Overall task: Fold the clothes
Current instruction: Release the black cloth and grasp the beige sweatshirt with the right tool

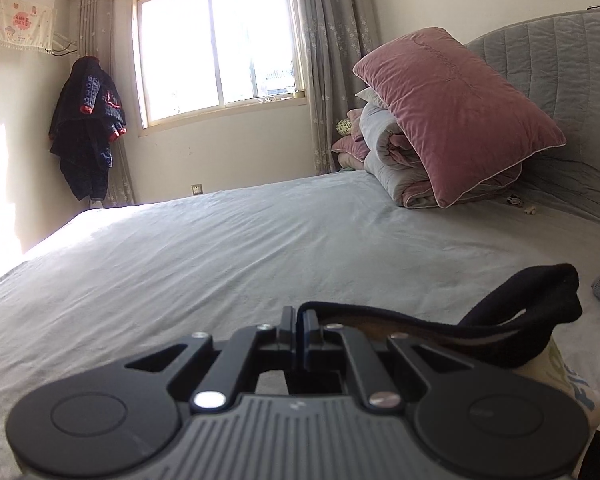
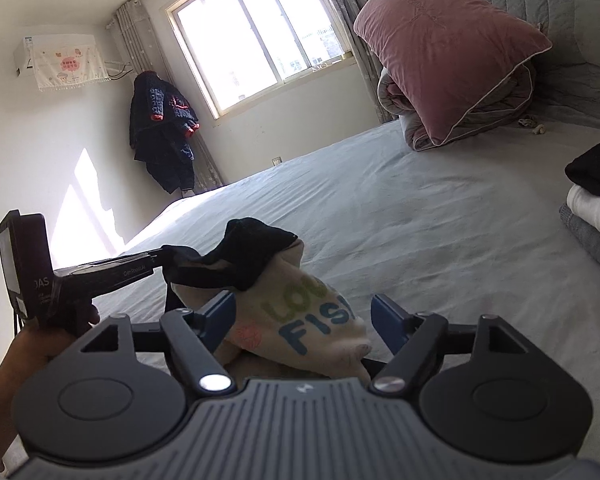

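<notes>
I count two grippers: my left gripper (image 2: pixel 162 258) and my right gripper (image 2: pixel 302 320). There is one cream garment with a black collar (image 2: pixel 300 316). At the far right sits one pink pillow (image 2: pixel 444 36) on one rolled quilt (image 2: pixel 396 92). At the right edge is one stack of three folded clothes (image 2: pixel 596 200): black, white, grey. There is one bed (image 2: pixel 440 240), one window (image 2: pixel 260 28), and one dark jacket (image 2: pixel 162 132) hanging far left.

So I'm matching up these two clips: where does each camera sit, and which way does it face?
Left wrist: on the left gripper, low over the bed, facing the window; its shut fingers pinch a garment's black collar.
Right wrist: on the right gripper, facing the same wall; open jaws flank the cream garment; the left gripper and hand show.
Shared: window, pink pillow, hanging dark jacket, bed.
</notes>
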`<state>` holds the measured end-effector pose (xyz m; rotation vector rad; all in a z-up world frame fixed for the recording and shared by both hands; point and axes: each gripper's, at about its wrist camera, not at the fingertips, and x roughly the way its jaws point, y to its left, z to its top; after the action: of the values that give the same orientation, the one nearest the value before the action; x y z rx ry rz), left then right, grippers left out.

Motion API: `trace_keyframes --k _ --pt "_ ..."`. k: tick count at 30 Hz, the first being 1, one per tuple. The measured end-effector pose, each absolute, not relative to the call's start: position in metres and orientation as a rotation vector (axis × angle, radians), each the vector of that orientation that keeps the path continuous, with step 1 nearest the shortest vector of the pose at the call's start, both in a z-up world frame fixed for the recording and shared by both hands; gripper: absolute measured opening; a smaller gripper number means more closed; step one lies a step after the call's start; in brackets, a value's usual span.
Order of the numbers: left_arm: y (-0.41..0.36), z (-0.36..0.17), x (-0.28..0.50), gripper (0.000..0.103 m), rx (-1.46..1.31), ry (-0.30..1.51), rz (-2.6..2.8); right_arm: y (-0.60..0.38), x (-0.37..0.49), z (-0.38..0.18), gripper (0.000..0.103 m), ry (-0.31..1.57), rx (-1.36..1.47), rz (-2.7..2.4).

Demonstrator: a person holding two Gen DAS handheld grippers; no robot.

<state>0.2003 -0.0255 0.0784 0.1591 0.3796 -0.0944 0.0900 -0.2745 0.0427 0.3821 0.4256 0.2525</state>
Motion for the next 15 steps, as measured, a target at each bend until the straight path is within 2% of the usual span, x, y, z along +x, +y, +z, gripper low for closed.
trace_keyframes --k 11,15 --pt "0.005 0.071 0.25 0.003 0.083 0.412 0.028 -0.269 0.104 0.025 0.078 0.532 0.383 0.155" --pt "0.015 0.072 0.253 0.007 0.069 0.417 0.035 -0.26 0.111 0.019 0.078 0.564 0.361 0.168"
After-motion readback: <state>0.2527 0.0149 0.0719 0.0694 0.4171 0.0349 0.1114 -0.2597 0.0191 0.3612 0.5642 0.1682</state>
